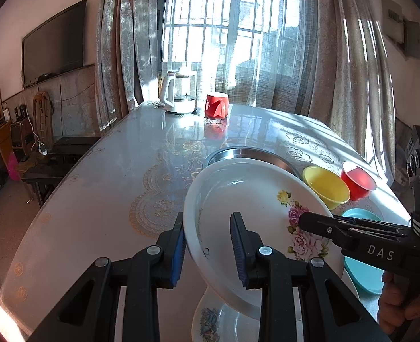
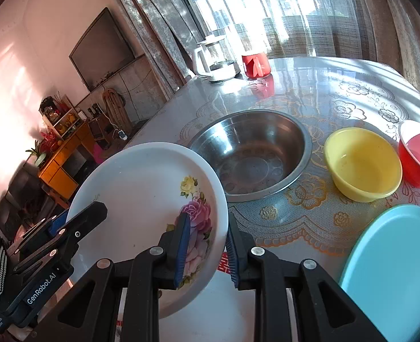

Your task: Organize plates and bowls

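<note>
Right wrist view: flowered plate point(image 2: 141, 199) tilted, above the bench point(image 2: 309, 91).
Claws: left claw point(image 1: 207, 252) and right claw point(image 2: 207, 249) clamp opposite rims.
Steel bowl point(image 2: 250, 154): just beyond the plate.

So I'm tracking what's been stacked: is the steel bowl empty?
Empty. The right wrist view looks straight into the steel bowl; only its bare, dimpled bottom shows.

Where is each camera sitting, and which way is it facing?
Left wrist: on the left claw, looking down along its fingers across the table toward the window; the right claw and a hand enter from the right.
Right wrist: on the right claw, looking over the steel bowl; the left claw enters from the left.
Shared: both claws grip the rim of the floral plate, lifted and tilted; yellow bowl, kettle.
</note>
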`<move>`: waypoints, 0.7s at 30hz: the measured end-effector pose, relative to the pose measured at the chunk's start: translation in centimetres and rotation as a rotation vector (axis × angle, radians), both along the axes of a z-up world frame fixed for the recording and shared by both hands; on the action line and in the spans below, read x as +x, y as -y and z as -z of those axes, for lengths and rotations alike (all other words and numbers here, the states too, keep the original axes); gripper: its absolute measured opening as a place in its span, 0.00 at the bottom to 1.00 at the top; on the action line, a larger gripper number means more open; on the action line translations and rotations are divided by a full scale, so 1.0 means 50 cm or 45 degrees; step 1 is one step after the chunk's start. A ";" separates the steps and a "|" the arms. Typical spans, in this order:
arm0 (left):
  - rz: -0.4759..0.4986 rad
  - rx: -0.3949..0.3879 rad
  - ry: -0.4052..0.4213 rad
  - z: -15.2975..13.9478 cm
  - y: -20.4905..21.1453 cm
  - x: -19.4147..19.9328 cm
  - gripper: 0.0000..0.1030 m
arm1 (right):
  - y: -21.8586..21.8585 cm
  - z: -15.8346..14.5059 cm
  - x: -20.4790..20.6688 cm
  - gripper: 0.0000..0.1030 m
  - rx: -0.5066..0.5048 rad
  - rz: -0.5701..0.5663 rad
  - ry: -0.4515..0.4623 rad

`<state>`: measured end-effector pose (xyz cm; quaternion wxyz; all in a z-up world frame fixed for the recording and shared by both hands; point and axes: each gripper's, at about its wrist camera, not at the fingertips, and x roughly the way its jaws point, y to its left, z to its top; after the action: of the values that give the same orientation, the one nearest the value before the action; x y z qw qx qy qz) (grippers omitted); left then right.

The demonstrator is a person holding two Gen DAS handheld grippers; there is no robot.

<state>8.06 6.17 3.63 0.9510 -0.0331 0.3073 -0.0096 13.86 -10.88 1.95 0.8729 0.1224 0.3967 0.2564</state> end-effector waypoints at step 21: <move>0.248 0.088 -0.046 0.012 0.207 -0.004 0.29 | 0.214 0.047 -0.068 0.23 0.098 0.251 -0.048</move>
<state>7.84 -4.16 3.03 0.9403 0.0297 0.3265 -0.0910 10.45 -21.56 -0.41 0.8810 0.1990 0.3888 0.1819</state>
